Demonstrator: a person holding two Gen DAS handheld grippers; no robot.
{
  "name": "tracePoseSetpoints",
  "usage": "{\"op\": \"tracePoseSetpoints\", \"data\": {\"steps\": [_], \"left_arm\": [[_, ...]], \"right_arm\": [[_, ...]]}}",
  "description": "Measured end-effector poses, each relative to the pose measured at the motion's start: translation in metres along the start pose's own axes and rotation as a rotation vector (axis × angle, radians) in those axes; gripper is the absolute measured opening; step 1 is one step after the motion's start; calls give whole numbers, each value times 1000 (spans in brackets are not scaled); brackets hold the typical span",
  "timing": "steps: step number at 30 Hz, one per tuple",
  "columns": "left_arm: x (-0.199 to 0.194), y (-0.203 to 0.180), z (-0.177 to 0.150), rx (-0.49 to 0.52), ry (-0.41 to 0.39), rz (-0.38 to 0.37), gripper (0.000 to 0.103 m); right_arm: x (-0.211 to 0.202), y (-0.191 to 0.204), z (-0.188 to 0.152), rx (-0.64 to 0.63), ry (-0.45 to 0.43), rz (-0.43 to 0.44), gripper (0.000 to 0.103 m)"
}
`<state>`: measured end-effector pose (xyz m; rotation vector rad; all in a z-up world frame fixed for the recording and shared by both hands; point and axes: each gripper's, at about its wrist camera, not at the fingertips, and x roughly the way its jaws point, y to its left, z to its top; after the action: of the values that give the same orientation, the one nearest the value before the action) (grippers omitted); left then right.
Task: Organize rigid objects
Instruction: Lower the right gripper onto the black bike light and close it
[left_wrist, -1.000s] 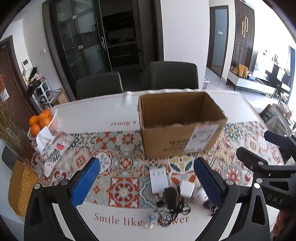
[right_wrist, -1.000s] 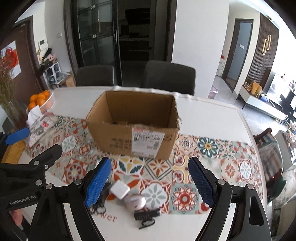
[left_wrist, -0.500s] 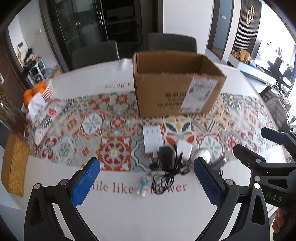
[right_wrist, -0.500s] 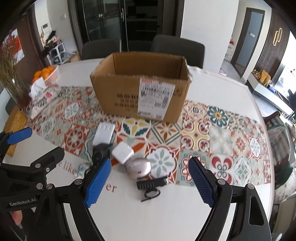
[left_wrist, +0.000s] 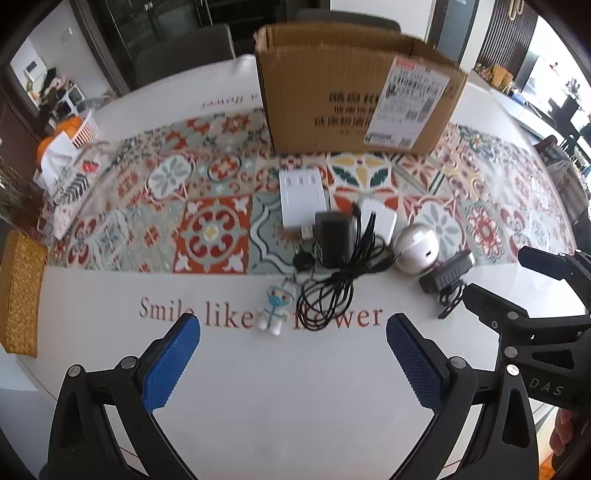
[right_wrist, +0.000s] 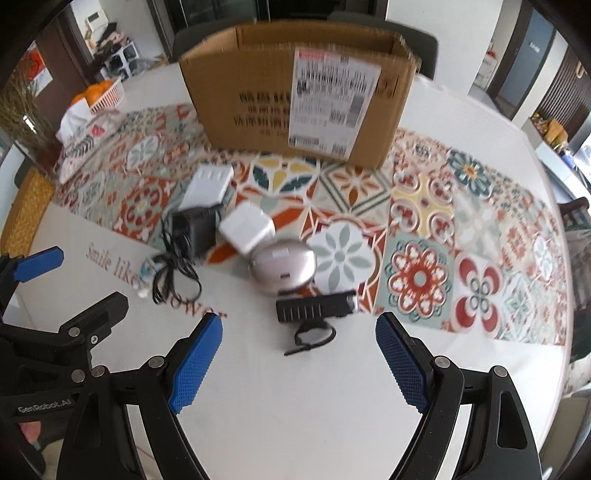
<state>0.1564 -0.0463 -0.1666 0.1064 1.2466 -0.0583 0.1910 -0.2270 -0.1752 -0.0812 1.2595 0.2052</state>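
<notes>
An open cardboard box (left_wrist: 354, 92) stands at the back of the patterned table runner; it also shows in the right wrist view (right_wrist: 295, 88). In front of it lie a white power strip (left_wrist: 301, 197), a black adapter with a coiled cable (left_wrist: 332, 240), a white charger (right_wrist: 245, 227), a silver oval case (right_wrist: 282, 266), a black bike light with a strap (right_wrist: 316, 308) and a small figurine (left_wrist: 275, 308). My left gripper (left_wrist: 291, 354) is open and empty above the bare table, just short of the figurine. My right gripper (right_wrist: 299, 354) is open and empty, just short of the bike light.
A white basket of oranges (left_wrist: 70, 129) and a floral tissue pouch (left_wrist: 68, 184) sit at the left. A woven yellow box (left_wrist: 18, 291) lies at the left table edge. Dark chairs (left_wrist: 184, 51) stand behind the table.
Both grippers have tilted down and moved closer to the table and the loose items. The box and items now look larger and higher in both views. Both grippers stay open.
</notes>
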Motion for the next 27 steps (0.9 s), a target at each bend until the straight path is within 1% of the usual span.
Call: {"op": "tracePoseSetpoints", "data": {"steps": [6,10,17,25,26,27], "left_arm": [[24,-6,-4,-11,65,22,103],[38,-8,-5,-16,102,41,102],[57,-10,-2,-16,131,75,102],[68,-9,1,-20,148,85,102],[69,-9,1,-20,150,86,102],[70,-9,1,-21,153,88,102]], "right_arm": [[29,-6,-2,-19,75,10,85],[45,-8,0,-27,106,12,85],[68,-13,4,-26,130,14,85],[85,-17,9,-22,136,22,85],[88,-18,9,-19,137,19,84],[89,-18,9,-16,139,17,80]]}}
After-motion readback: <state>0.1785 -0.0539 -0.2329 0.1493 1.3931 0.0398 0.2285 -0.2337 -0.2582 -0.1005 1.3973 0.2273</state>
